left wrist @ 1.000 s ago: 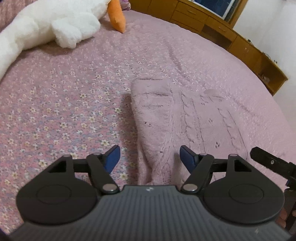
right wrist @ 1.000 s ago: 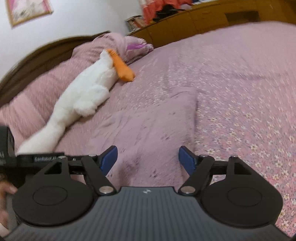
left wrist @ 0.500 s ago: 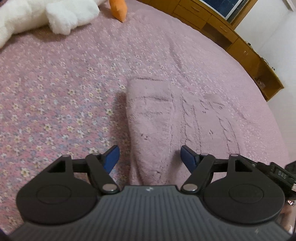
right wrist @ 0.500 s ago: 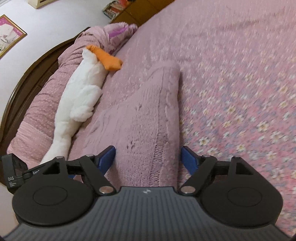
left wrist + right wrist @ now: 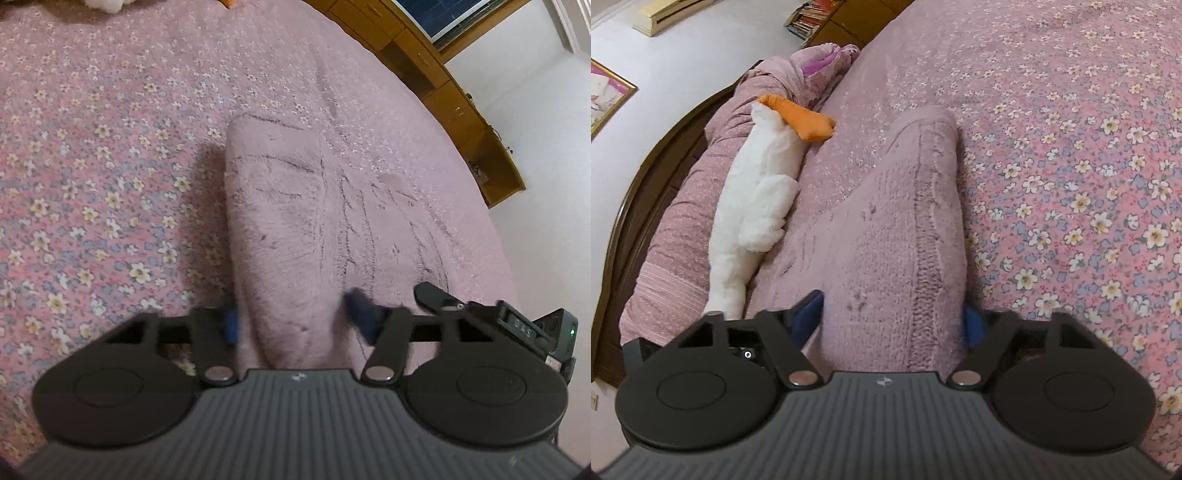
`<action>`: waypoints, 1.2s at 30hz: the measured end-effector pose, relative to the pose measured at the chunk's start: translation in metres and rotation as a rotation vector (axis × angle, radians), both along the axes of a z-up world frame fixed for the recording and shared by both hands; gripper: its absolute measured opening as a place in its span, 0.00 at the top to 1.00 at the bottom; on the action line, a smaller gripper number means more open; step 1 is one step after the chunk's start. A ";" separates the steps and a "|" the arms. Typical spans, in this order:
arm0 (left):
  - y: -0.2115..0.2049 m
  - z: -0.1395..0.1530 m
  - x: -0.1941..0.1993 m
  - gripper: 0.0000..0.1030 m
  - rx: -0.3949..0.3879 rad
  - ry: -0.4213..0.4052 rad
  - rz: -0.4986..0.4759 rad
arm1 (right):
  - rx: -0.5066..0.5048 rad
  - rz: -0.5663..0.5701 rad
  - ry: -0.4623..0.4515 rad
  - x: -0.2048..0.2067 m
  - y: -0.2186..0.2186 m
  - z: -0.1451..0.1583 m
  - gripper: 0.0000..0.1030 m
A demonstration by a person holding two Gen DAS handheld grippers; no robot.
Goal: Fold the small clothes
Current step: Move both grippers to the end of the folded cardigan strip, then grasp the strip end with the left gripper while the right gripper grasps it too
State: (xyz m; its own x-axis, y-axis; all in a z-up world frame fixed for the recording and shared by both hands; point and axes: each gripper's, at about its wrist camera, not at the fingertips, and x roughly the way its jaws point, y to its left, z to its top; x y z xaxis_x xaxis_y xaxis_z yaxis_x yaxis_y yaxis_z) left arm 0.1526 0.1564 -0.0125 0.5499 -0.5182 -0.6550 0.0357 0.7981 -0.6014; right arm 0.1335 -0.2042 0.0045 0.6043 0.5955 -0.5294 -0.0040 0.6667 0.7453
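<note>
On the floral bedspread [image 5: 92, 177], my left hand-held gripper [image 5: 295, 319] has been closing on the pink knit sweater's [image 5: 295, 221] near edge. My right hand-held gripper [image 5: 895, 319] has been closing too, pads against its other corner; a plush goose [image 5: 757, 192] lies at ten o'clock.

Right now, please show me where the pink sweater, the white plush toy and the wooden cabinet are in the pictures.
pink sweater [image 5: 288, 221]: left wrist view, on the knit near its folded left edge.
white plush toy [image 5: 757, 184]: right wrist view, on the middle of its white body.
wooden cabinet [image 5: 461, 107]: left wrist view, on a drawer front.
</note>
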 end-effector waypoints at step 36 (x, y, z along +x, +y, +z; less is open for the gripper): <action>-0.131 0.020 -0.115 0.51 0.113 0.040 -0.232 | -0.135 -0.070 0.088 -0.181 -0.120 0.025 0.43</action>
State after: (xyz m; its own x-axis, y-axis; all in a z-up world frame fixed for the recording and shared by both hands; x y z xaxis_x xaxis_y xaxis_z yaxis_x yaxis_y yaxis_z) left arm 0.0379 0.0255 0.0074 0.3975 -0.5500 -0.7346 0.2037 0.8334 -0.5138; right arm -0.0476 -0.3245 0.0294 0.5895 0.4733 -0.6546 0.1078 0.7570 0.6445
